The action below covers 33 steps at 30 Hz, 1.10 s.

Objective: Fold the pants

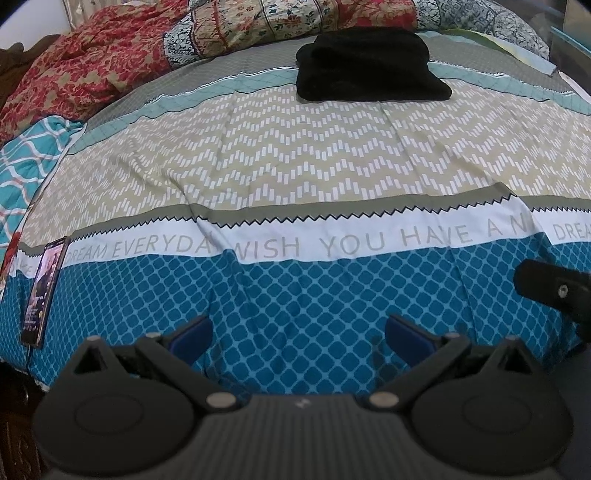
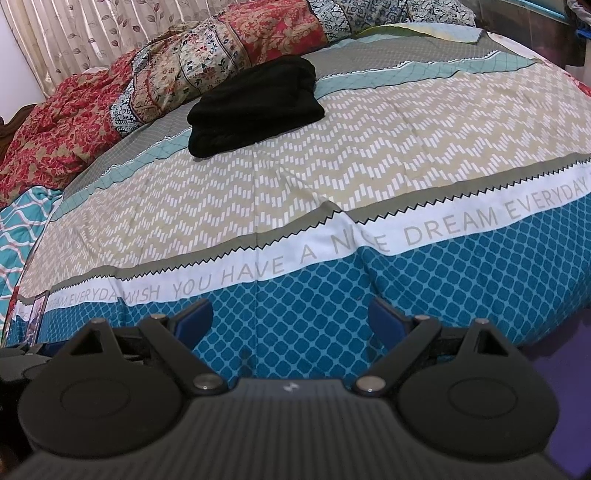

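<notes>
pants sit well beyond both wide-open, empty grippers, left gripper [image 1: 299, 332] and right gripper [image 2: 291, 319] low over the near blue bedspread [image 2: 295, 206], the black pants [image 1: 369, 66] bundled far ahead, roughly straight ahead of the left.

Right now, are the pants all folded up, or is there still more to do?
They look done. The black pants sit as a thick, compact bundle at the far part of the bed, near the patterned pillows. Nothing is in hand: the left tongs and right tongs are both open and empty, back over the blue edge of the bedspread. Little seems left, perhaps only tidying the bundle's uneven edges.
</notes>
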Tool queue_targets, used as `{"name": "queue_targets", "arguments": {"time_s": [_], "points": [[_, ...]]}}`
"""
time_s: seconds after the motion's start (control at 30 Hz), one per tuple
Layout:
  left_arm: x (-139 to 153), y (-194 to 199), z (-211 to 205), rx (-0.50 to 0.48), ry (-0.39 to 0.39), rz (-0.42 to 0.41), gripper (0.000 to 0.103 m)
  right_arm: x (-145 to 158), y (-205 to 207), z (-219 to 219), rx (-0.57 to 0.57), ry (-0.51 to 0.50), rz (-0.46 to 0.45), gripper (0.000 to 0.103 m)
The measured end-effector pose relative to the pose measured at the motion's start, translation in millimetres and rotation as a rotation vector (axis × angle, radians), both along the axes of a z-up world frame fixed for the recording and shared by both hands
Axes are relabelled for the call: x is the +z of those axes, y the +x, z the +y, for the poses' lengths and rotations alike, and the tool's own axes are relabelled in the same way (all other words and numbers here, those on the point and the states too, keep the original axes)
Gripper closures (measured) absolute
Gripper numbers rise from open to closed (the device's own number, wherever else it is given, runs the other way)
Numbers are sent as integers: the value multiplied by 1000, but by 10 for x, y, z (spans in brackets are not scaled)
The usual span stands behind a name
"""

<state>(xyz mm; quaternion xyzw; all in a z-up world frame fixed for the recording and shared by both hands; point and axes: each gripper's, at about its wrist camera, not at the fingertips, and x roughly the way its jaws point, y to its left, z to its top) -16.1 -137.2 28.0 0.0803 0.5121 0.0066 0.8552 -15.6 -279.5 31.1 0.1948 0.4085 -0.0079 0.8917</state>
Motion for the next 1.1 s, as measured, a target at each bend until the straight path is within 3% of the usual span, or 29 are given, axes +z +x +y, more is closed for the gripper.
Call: {"name": "queue_targets", "arguments": {"time_s": [1.1], "points": [[-13,-18,4,-3,20,-5,0,-25,-21,7,11,6,9,10]]}}
